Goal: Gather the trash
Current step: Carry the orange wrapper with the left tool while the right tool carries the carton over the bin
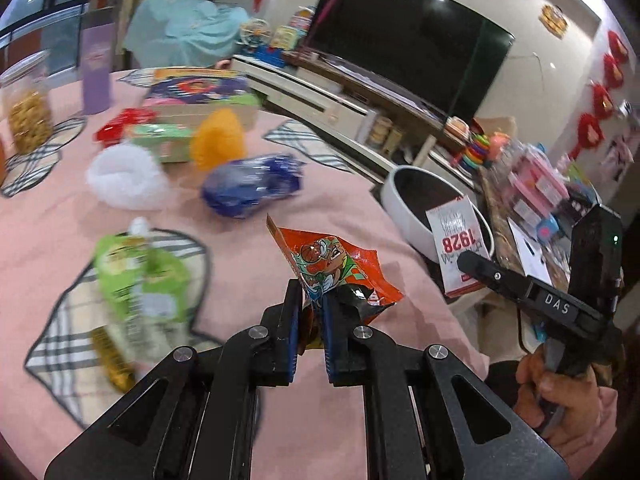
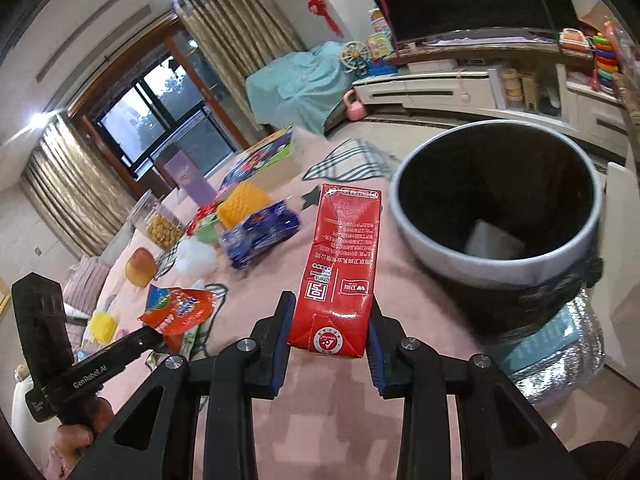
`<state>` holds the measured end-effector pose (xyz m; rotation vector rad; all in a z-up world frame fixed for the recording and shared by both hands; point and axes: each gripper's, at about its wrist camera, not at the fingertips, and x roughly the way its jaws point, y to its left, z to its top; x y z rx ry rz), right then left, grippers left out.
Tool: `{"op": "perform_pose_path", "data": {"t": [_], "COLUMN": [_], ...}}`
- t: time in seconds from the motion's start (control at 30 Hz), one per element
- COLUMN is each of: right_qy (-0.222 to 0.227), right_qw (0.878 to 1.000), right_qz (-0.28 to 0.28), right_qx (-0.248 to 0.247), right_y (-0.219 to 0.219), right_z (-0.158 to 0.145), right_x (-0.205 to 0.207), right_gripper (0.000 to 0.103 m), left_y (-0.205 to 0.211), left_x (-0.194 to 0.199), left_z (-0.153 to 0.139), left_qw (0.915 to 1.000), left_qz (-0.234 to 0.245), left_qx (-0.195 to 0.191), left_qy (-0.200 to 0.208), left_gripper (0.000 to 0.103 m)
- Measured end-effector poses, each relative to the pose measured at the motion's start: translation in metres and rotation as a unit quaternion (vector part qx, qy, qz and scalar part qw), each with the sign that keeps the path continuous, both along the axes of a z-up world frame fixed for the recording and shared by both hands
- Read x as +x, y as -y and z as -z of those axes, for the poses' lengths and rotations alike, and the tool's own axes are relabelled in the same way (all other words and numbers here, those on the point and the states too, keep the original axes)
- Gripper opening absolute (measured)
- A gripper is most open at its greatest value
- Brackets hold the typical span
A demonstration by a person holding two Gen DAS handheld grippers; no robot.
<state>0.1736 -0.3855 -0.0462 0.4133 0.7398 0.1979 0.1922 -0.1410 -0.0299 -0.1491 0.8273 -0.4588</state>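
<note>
My left gripper [image 1: 312,300] is shut on an orange snack wrapper [image 1: 340,268] and holds it above the pink table [image 1: 248,240]. My right gripper [image 2: 330,312] is shut on a red drink carton [image 2: 340,260], held up just left of the white-rimmed trash bin [image 2: 500,264]. The bin has a black liner and a pale item at its bottom. In the left wrist view the bin [image 1: 400,208] stands off the table's right edge, with the carton [image 1: 456,248] in front of it. The wrapper also shows in the right wrist view [image 2: 180,308].
On the table lie a green pouch [image 1: 140,276], a blue wrapper [image 1: 248,188], a white foam net [image 1: 124,180], an orange foam net [image 1: 218,136], a green pack [image 1: 160,140], a snack jar [image 1: 28,112], a purple bottle [image 1: 96,68] and a colourful box [image 1: 200,92]. A TV stand [image 1: 320,92] is behind.
</note>
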Motion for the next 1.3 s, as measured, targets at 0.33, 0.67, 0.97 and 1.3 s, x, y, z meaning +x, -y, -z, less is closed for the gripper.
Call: {"op": "perform_pose_path", "data": {"t": [0.33, 0.67, 0.97, 1.3], "right_qy": [0.004, 0.005, -0.008, -0.015], "right_qw": [0.999, 0.998, 0.998, 0.997], "right_qz": [0.037, 0.056, 0.065, 0.072], "right_qx": [0.006, 0.001, 0.003, 0.01], "right_y": [0.048, 0.081, 0.108, 0.131], "right_z": [-0.005, -0.01, -0.003, -0.002], "right_x": [0.0, 0.009, 0.024, 0.037], "right_gripper": [0.033, 0.033, 0.033, 0.033], "left_y": [0.062, 0.11, 0.147, 0.183], "left_x": [0.014, 0.034, 0.055, 0.074], "left_z": [-0.003, -0.01, -0.013, -0.007], "left_qw": [0.9989, 0.9972, 0.9948, 0.9925], "left_qz": [0.044, 0.071, 0.095, 0.11], "left_qx": [0.019, 0.024, 0.036, 0.052], "left_qy": [0.002, 0.008, 0.013, 0.01], "left_gripper": [0.009, 0.009, 0.009, 0.009]}}
